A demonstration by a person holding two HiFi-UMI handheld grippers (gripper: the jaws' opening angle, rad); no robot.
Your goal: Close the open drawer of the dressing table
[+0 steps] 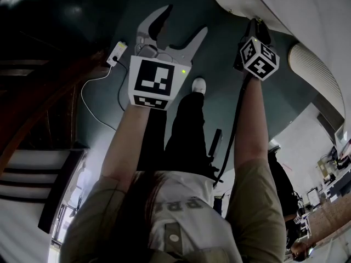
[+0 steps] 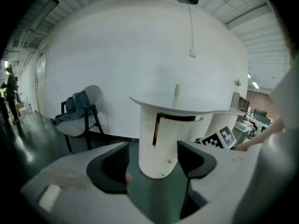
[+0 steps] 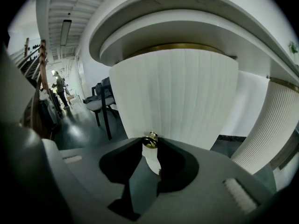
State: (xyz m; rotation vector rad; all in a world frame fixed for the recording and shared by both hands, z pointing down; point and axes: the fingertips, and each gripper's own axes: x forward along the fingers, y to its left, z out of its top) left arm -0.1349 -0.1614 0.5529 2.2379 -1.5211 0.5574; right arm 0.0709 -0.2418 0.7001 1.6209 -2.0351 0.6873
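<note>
The white dressing table [image 2: 187, 105] has a curved, ribbed drawer [image 2: 161, 143] standing out from under its top. In the right gripper view the drawer front [image 3: 177, 97] fills the picture, with a small brass knob [image 3: 150, 139] at its lower edge. My right gripper [image 3: 150, 146] is shut on that knob, one jaw on each side. In the head view only its marker cube [image 1: 259, 58] shows, below the table's edge [image 1: 274, 4]. My left gripper [image 1: 184, 21] hangs open over the dark floor, well short of the table, with nothing between its fingers.
A chair with clothes draped on it [image 2: 79, 113] stands left of the table by the white wall. A second ribbed pedestal [image 3: 275, 125] is to the right. A white adapter with its cable [image 1: 117, 52] lies on the floor, and stairs [image 1: 33, 119] rise at the left.
</note>
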